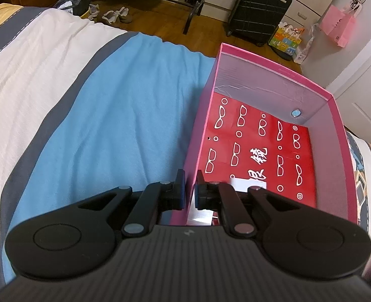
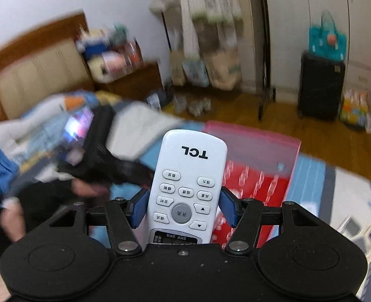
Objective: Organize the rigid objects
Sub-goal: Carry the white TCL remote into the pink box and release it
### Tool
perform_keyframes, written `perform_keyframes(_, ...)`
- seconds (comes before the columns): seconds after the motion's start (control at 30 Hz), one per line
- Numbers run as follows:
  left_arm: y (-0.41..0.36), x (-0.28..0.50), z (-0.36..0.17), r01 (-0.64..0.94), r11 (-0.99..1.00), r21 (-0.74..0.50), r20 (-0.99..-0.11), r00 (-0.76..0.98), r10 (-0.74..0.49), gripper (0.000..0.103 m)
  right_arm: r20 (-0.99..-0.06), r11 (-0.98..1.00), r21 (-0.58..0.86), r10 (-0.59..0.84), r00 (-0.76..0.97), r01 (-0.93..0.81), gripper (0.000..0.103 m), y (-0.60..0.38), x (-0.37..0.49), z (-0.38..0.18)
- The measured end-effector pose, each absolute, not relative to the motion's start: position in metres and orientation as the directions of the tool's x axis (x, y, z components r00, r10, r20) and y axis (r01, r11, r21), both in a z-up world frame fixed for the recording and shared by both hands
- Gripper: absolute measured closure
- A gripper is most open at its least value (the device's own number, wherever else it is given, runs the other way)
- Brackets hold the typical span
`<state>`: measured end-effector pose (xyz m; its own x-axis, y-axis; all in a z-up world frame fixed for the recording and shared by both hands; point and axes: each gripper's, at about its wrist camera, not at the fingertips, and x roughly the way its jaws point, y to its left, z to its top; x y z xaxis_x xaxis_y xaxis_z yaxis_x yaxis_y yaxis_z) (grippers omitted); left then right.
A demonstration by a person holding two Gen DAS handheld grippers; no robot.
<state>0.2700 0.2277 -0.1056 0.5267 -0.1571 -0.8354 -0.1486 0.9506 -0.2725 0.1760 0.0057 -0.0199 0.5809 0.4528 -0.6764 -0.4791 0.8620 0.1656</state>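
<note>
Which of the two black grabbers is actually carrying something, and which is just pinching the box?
The right gripper carries a white TCL remote between its blue pads. The left gripper holds no loose item; it is clamped on the pink box's near wall.

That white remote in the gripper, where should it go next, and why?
Probably forward and down into the pink box. The right gripper is clamped on the white remote, the box lies open just beyond it, and the left gripper pinches the box's wall, steadying it.
</note>
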Motion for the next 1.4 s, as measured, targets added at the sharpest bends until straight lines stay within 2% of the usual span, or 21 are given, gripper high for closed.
perform_keyframes(0.1,0.229,0.27,-0.106,-0.147,0.949,-0.28,-0.834,0.527,-0.164,0.096,-0.713,0.914,0.127,0.354,0.605,-0.386,0.038,0.021,0.188,-0.044)
perform_keyframes(0.27,0.231,0.27,-0.107,-0.146,0.944,-0.295,-0.831,0.527,-0.178,0.096,-0.746,0.919,0.161,0.352,0.565,-0.36,0.038,0.036,0.197,-0.069)
perform_keyframes(0.4,0.232,0.27,-0.107,-0.145,0.942,-0.303,-0.829,0.527,-0.185,0.095,-0.786,0.954,0.063,0.228,0.574,-0.293,0.038,0.041,0.199,-0.082)
perform_keyframes(0.6,0.231,0.27,-0.107,-0.143,0.941,-0.306,-0.828,0.528,-0.189,0.095,-0.829,0.975,0.033,0.15,0.539,-0.22,0.039,0.042,0.208,-0.089)
perform_keyframes(0.73,0.231,0.271,-0.107,-0.141,0.942,-0.304,-0.828,0.528,-0.188,0.095,-0.825,0.983,-0.008,0.095,0.556,-0.181,0.043,0.043,0.209,-0.09)
perform_keyframes(0.87,0.231,0.27,-0.107,-0.144,0.941,-0.306,-0.829,0.526,-0.189,0.095,-0.797,0.984,-0.048,0.066,0.6,-0.173,0.053,0.042,0.206,-0.083)
perform_keyframes(0.93,0.231,0.271,-0.108,-0.145,0.942,-0.304,-0.829,0.526,-0.187,0.095,-0.777,0.985,-0.033,0.081,0.624,-0.169,0.051,0.036,0.205,-0.075)
perform_keyframes(1.13,0.231,0.271,-0.108,-0.145,0.942,-0.303,-0.83,0.526,-0.186,0.095,-0.725,0.959,0.138,0.268,0.635,-0.247,0.051,-0.015,0.201,-0.035)
perform_keyframes(1.3,0.23,0.271,-0.107,-0.15,0.943,-0.297,-0.832,0.526,-0.179,0.095,-0.702,0.961,0.096,0.251,0.666,-0.261,0.047,-0.061,0.195,-0.005)
perform_keyframes(1.4,0.229,0.272,-0.106,-0.152,0.945,-0.291,-0.834,0.525,-0.172,0.096,-0.709,0.958,0.131,0.271,0.651,-0.257,0.047,-0.096,0.198,0.004)
